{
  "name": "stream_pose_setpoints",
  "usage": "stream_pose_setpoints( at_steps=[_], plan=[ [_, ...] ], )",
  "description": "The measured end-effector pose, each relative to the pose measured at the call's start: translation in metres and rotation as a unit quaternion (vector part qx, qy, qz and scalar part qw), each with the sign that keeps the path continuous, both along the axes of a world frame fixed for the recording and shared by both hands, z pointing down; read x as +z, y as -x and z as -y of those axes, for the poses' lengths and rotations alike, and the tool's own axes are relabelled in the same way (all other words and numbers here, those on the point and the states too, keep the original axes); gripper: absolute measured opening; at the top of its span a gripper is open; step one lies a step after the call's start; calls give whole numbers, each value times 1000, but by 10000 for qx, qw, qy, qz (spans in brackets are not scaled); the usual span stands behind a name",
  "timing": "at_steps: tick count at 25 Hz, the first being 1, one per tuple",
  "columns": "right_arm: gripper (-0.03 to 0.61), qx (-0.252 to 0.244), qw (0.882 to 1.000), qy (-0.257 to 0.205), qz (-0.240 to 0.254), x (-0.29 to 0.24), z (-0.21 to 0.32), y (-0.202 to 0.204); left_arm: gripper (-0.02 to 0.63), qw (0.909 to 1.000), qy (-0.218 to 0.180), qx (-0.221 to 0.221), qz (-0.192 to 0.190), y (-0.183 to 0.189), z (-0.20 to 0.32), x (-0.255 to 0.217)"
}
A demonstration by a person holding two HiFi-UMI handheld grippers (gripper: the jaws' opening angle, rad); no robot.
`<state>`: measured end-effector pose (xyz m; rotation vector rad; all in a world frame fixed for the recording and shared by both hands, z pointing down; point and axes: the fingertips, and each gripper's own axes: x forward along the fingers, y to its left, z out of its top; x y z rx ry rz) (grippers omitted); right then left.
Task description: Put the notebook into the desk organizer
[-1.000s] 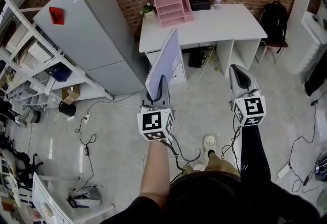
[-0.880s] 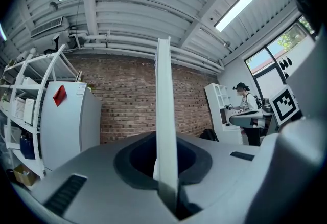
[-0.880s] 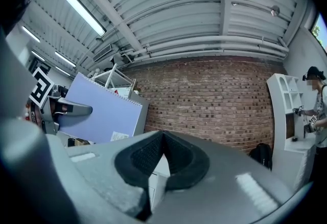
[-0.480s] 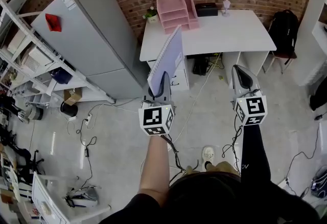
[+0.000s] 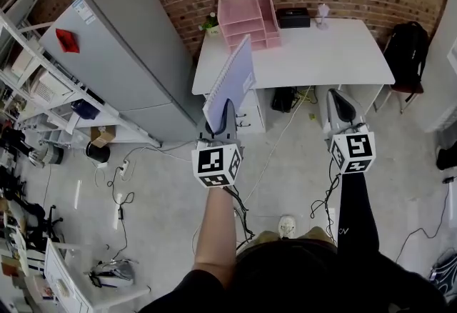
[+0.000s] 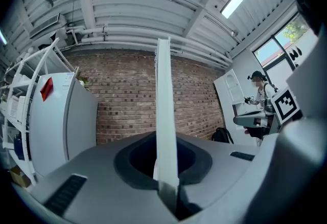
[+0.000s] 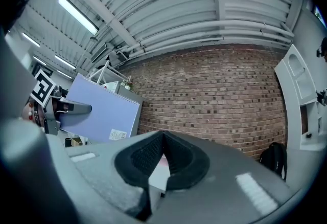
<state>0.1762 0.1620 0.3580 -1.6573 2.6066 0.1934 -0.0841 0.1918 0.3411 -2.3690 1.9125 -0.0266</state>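
A lavender spiral notebook [image 5: 230, 83] stands upright and tilted in my left gripper [image 5: 224, 116], which is shut on its lower edge. In the left gripper view the notebook [image 6: 164, 126] shows edge-on, rising between the jaws. From the right gripper view its cover [image 7: 104, 114] fills the left side, with the left gripper [image 7: 65, 109] clamped on it. The pink desk organizer [image 5: 248, 11], a tiered tray, sits at the back left of the white desk [image 5: 328, 54] ahead. My right gripper [image 5: 338, 106] hangs over the floor before the desk, jaws shut with nothing in them [image 7: 162, 138].
A grey fridge [image 5: 118, 47] stands left of the desk, with white shelving [image 5: 32, 83] beyond it. On the desk are a small plant [image 5: 209, 21] and a black box [image 5: 294, 16]. A black backpack [image 5: 408, 43] sits at the right. Cables [image 5: 118, 186] lie on the floor.
The desk and organizer have drawn nearer and shifted slightly right in the head view. Both grippers keep their places, the left still holding the notebook.
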Motion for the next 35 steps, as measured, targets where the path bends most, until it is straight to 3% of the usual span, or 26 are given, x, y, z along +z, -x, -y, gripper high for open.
stream_pose_setpoints(
  at_steps=[11,22,35],
  plan=[
    [0,-104,9999,-70,30,-8,39,-15,35,9999,12,-121,-15,-11,36,-6],
    [0,-234,9995,-176,73,-13,75,3,35,9998,-49,-163,80,2,71,-10],
    [0,-116,9997,-209,30,-11,167,30,35,9999,-95,-14,-30,27,172,-4]
  ],
)
